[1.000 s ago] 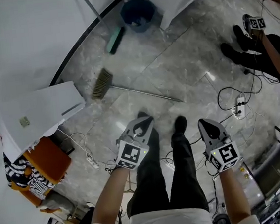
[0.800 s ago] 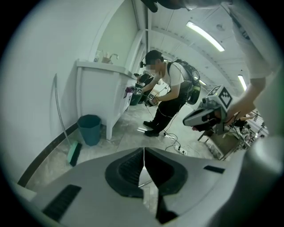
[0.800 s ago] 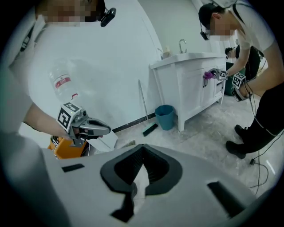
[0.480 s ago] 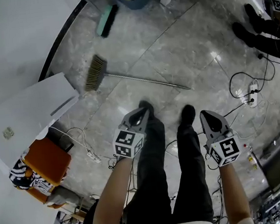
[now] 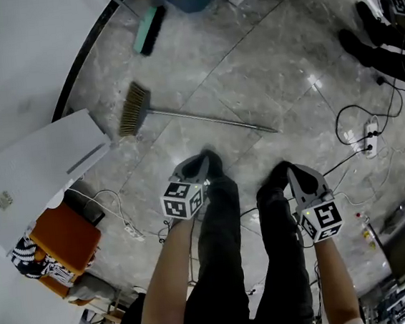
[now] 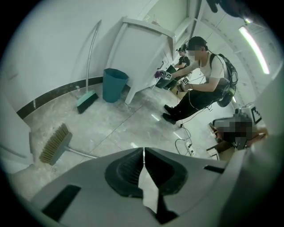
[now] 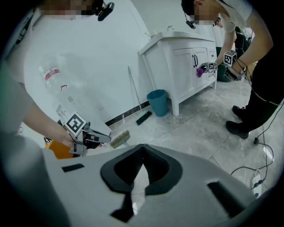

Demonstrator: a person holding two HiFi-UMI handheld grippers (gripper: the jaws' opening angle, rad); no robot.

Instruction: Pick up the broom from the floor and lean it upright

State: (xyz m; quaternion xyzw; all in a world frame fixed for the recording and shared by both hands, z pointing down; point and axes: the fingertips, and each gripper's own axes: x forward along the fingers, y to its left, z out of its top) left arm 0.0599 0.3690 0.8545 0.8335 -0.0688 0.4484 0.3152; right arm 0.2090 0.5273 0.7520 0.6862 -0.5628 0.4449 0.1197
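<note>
On the floor, the broom lies flat.

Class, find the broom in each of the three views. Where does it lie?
Head view: broom across the floor, upper centre, bristles left.
Left gripper view: broom at lower left.
Right gripper view: broom left of centre.
Shared landmark: teal bin, beyond the broom in all three.
</note>
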